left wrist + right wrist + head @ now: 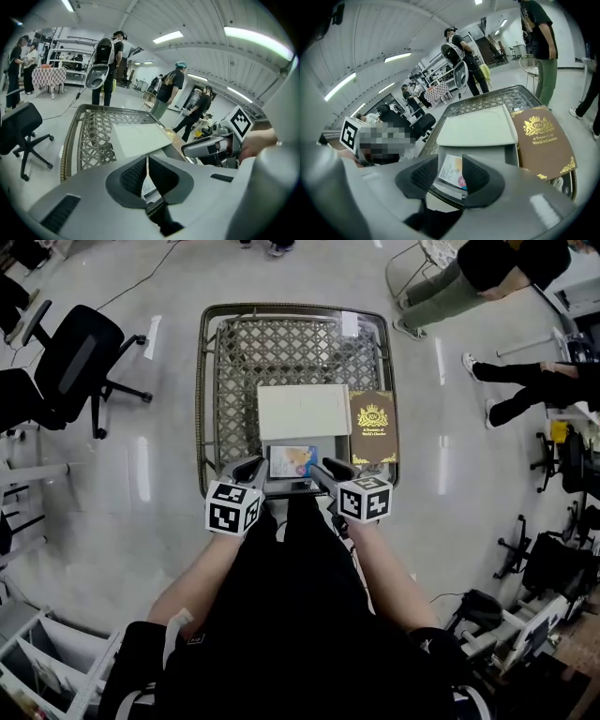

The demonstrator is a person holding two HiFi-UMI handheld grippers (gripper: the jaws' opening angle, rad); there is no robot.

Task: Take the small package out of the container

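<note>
A white container (303, 412) with its lid raised lies in a wire cart (220, 381). The small colourful package (292, 461) sits in its near end. In the head view my left gripper (253, 468) and right gripper (330, 468) hover at the cart's near rim, on either side of the package. The left gripper (147, 161) is shut, and I see nothing held in it; the package (148, 186) shows just below its tips. The right gripper (450, 164) is open, and the package (453, 176) shows through the gap, apart from the pads.
A brown book (373, 426) with gold print lies to the right of the container, against the cart's side. Black office chairs (75, 362) stand to the left. People's legs (450, 296) are at the upper right. White shelving (47, 671) is at the lower left.
</note>
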